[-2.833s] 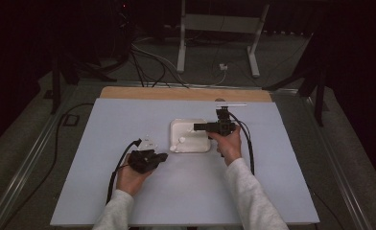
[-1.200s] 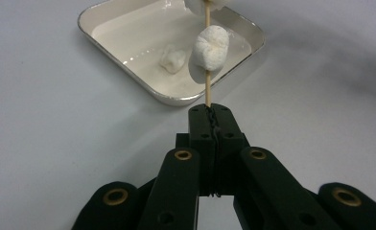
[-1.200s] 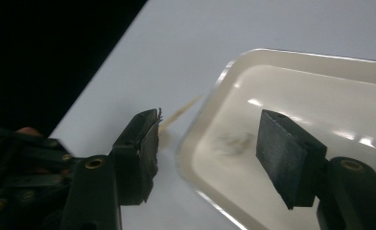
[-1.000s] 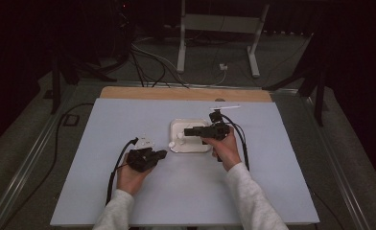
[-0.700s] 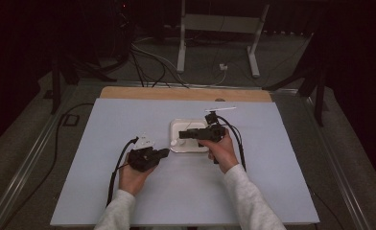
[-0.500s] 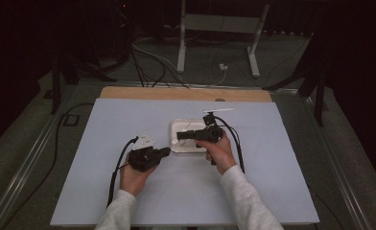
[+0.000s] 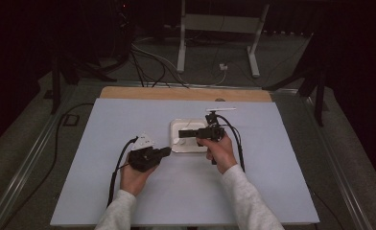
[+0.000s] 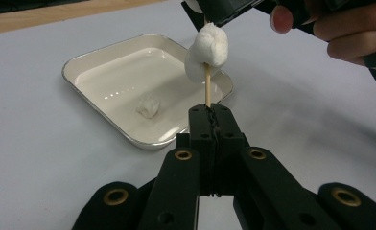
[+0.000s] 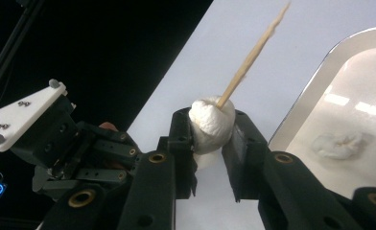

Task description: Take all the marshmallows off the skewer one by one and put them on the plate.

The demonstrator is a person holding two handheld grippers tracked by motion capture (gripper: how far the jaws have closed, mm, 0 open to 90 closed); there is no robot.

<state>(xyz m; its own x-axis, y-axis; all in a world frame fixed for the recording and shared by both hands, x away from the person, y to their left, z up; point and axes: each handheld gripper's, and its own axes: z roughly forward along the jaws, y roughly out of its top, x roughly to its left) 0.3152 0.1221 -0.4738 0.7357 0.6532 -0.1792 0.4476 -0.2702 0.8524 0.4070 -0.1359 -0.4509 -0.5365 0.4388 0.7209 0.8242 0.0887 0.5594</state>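
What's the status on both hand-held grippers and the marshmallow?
Left hand-held gripper shut on skewer. Right hand-held gripper shut on marshmallow, skewer through it. Tray holds one white scrap. Nothing in the way.

Wooden board behind table, cables, perhaps a stand

- The marshmallow is white, on a pale tan wooden skewer.
- The tray is cream with a silvery rim.
- Both the left gripper and right gripper are black with brass-coloured rivets.
- The table is pale lavender-grey.
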